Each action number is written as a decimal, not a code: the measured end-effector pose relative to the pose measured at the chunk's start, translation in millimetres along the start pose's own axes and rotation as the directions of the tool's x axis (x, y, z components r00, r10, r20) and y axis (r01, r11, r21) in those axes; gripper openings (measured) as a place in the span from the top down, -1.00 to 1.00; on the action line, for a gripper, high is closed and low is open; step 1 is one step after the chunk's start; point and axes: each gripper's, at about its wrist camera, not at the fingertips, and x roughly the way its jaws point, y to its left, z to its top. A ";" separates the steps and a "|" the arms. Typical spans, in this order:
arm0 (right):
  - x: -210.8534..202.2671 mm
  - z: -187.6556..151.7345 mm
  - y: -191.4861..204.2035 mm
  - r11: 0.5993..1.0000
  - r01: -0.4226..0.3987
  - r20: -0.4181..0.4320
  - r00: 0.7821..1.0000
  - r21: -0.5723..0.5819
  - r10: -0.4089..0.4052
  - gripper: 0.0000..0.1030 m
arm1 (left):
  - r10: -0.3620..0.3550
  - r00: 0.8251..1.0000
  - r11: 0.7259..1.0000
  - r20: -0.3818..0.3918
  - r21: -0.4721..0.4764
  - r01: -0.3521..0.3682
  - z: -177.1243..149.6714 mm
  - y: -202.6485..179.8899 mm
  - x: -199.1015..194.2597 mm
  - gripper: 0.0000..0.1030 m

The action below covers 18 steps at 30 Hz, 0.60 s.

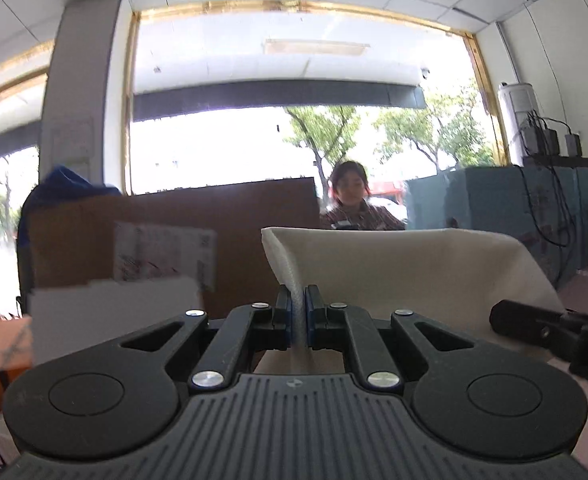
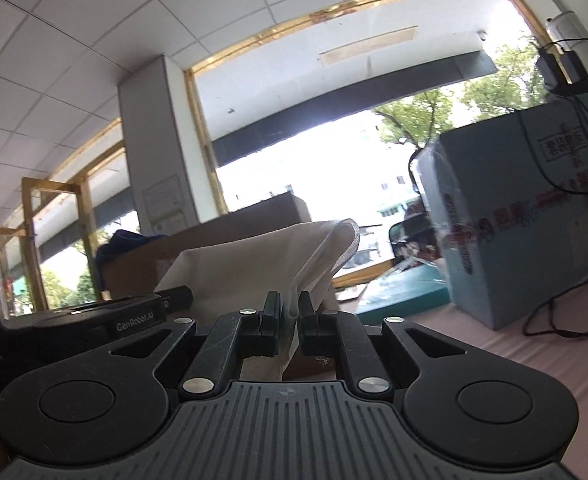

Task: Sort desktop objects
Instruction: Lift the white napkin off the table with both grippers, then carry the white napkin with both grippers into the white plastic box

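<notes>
The white cloth (image 1: pixel 406 264) hangs in the air between the two tools, and the next move depends on that span. Its long axis runs from one pair of jaws across to the other, with a hem pinched at each end and the slack rising in a fold ahead of both. The left gripper (image 1: pixel 297 312) is closed tight on a thin strip of the cloth's edge, the fabric passing straight up between its blue pads. The right gripper (image 2: pixel 290 312) is likewise nearly closed, with a gathered fold of the cloth (image 2: pixel 262 264) caught between its jaws. From the left jaws the cloth spreads forward and to the right; from the right jaws it billows forward and to the left, so neither hand is nearer. I judge the cloth is being drawn out for folding. Below lies the pinkish desk (image 2: pixel 534 360); beyond stand a brown cardboard box (image 1: pixel 222 232) and a pale blue carton (image 2: pixel 526 216).
</notes>
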 end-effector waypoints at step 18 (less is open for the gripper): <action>101.6 17.1 125.6 0.964 -0.263 -0.009 0.965 -0.029 0.263 0.84 | 0.221 0.975 0.971 0.020 -0.093 -0.218 37.5 152.9 -22.6 0.88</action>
